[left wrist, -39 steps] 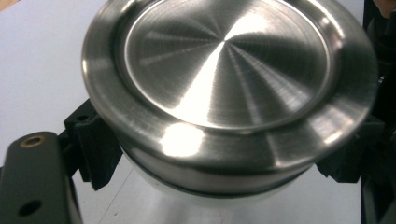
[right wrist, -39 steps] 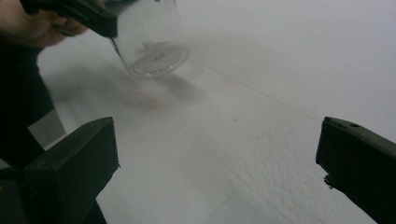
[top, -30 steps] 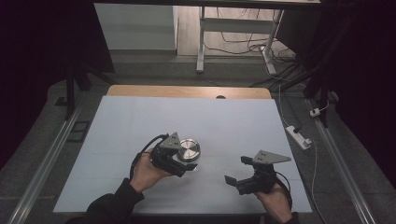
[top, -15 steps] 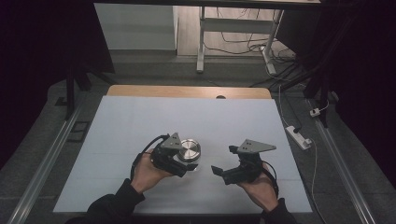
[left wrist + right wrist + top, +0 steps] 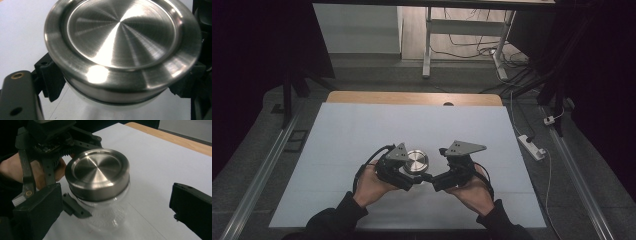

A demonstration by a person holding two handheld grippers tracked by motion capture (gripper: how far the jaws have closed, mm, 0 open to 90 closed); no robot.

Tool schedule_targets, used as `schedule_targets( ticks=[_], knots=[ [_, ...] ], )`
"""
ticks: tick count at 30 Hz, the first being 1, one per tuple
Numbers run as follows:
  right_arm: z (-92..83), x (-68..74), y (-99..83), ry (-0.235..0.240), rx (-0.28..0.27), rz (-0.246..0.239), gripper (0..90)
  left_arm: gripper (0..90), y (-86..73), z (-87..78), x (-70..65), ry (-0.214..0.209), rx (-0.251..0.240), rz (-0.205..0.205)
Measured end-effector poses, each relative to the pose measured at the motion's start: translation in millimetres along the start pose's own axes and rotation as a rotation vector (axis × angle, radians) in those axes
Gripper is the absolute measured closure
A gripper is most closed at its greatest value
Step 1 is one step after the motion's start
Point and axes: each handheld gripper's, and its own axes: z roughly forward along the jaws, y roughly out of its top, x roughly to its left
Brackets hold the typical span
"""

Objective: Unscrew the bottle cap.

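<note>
Standing on the table (image 5: 362,130): one jar (image 5: 107,215), one steel lid (image 5: 417,161).

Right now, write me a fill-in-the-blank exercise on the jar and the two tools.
1. The jar is made of clear ____.
2. Its lid is brushed ____.
3. The left tool is shut on the jar just ____ the lid.
4. The right tool has its jaws ____, one on each side of the jar, not touching it.

Missing words: glass; metal; below; open
</note>
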Motion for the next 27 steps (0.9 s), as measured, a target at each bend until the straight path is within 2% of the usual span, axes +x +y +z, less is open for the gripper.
schedule_targets(
  ticks=[6, 13, 16, 20, 23, 24, 27],
  knots=[
    [11.8, 5.5, 8.5, 0.008, -0.013, -0.029, 2.2, 15.6, 0.4, 2.3, -1.0, -0.001, 0.003, -0.006],
    [26.6, 9.7, 11.7, 0.029, 0.006, -0.063, 12.2, 15.6, 1.1, 3.0, -1.4, 0.005, 0.007, -0.018],
    [29.9, 10.9, 11.8, 0.033, 0.005, -0.063, 18.3, 15.6, 1.3, 3.2, -1.1, 0.006, 0.011, -0.02],
    [31.6, 11.6, 12.0, 0.026, 0.003, -0.069, 19.2, 15.6, 1.2, 3.0, -0.6, 0.005, 0.009, -0.022],
    [30.9, 11.2, 11.7, 0.034, 0.002, -0.075, 19.4, 15.6, 1.3, 2.8, -0.6, -0.003, 0.009, -0.017],
    [30.1, 11.0, 11.8, 0.039, 0.004, -0.08, 19.5, 15.6, 1.2, 1.6, 0.7, -0.025, 0.008, 0.002],
    [27.0, 9.7, 12.9, 0.075, -0.002, -0.101, 19.5, 15.6, 2.5, -1.3, 1.0, -0.055, 0.002, 0.025]
  ],
)
